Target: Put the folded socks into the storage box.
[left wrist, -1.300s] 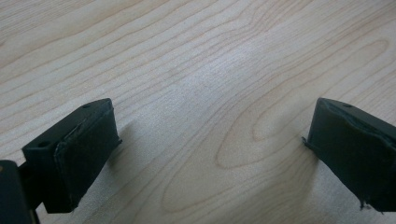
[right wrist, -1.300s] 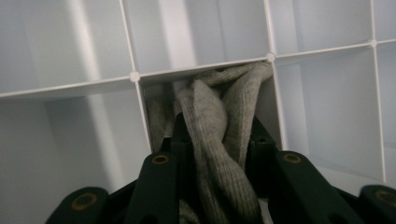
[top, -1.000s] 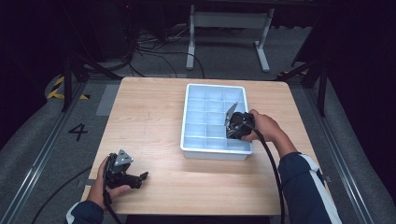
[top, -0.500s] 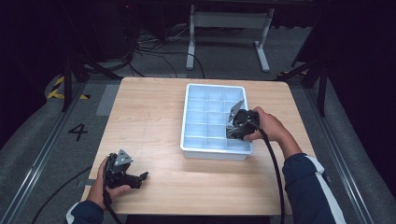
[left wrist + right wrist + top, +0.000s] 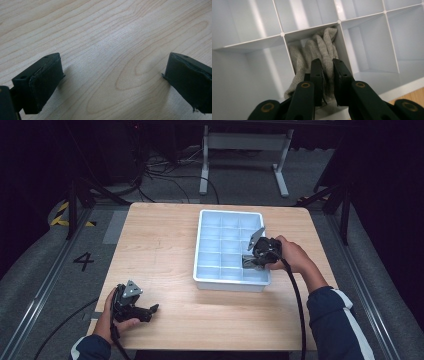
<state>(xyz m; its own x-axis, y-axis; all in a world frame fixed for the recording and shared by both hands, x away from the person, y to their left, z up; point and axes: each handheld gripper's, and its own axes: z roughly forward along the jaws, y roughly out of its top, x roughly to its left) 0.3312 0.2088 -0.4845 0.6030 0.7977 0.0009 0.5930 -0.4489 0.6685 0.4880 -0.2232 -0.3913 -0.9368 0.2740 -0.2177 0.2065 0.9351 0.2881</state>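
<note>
A light blue divided tray (image 5: pixel 205 280) sits right of the table's middle. My right gripper (image 5: pixel 248 262) reaches down into a compartment on the tray's right side near the front. In the right gripper view a grey knit cloth (image 5: pixel 322 47) lies bunched in one compartment (image 5: pixel 287 37). The right gripper (image 5: pixel 327 62) has just been closing its jaws and is now shut on a fold of this cloth. My left gripper (image 5: pixel 150 310) rests on the table at the front left. Its jaws (image 5: pixel 112 72) stand wide open over bare wood.
The wooden table (image 5: pixel 165 245) ends close in front of the left hand. The tray's other compartments (image 5: pixel 372 47) hold nothing that I can see. A black cable (image 5: pixel 299 310) trails from the right gripper along the forearm. A metal frame (image 5: pixel 245 142) stands on the floor behind.
The right hand has shifted very slightly over the tray's right side. The left hand and its gripper have stayed in place.
</note>
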